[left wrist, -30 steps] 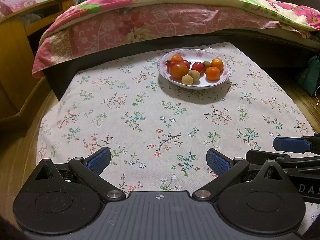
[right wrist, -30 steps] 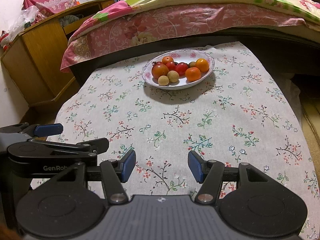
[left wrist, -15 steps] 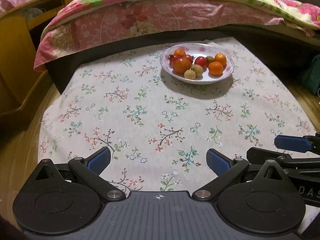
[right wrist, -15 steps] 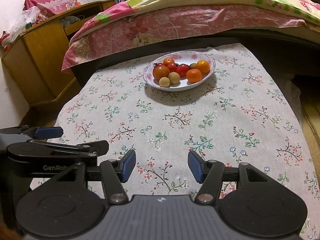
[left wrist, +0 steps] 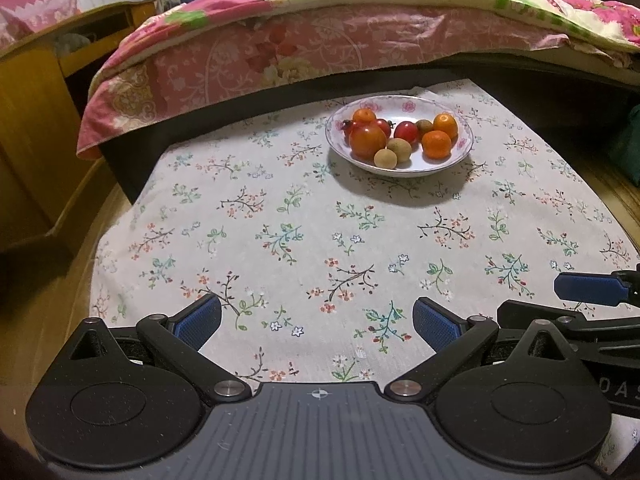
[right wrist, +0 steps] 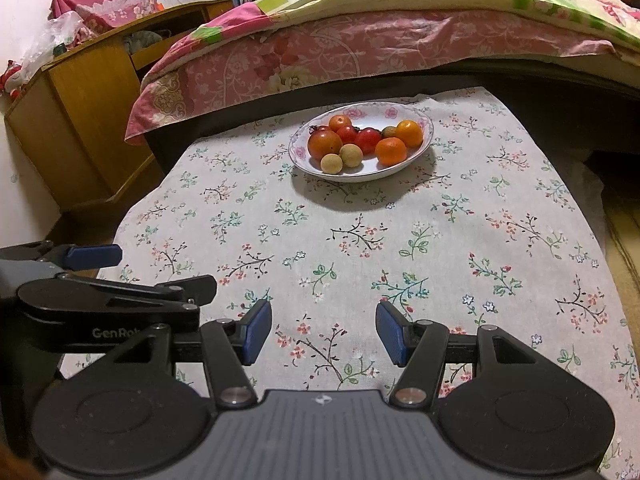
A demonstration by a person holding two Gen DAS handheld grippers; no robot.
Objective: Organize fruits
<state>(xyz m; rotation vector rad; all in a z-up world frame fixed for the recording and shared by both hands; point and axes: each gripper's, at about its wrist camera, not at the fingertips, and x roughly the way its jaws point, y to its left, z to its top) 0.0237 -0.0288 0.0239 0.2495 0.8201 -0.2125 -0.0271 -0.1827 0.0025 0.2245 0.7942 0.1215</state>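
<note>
Left wrist view, left claw (left wrist: 316, 322) wide open, empty, right claw (right wrist: 324, 332) likewise

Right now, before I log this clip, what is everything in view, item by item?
Plate: one, white with pink flowers, far middle of the table.
Orange fruits: three, in the plate.
Large tomato: one, orange-red, plate's left side.
Small red tomatoes: at least two, plate centre.
Tan round fruits: two at the plate's near edge; a third, brownish one behind.
Tablecloth: one, pale floral.
Bed quilt: pink floral, behind the table.
Wooden cabinet: one, far left.
Left hand-held gripper: open, empty.
Right hand-held gripper: open, empty.
</note>
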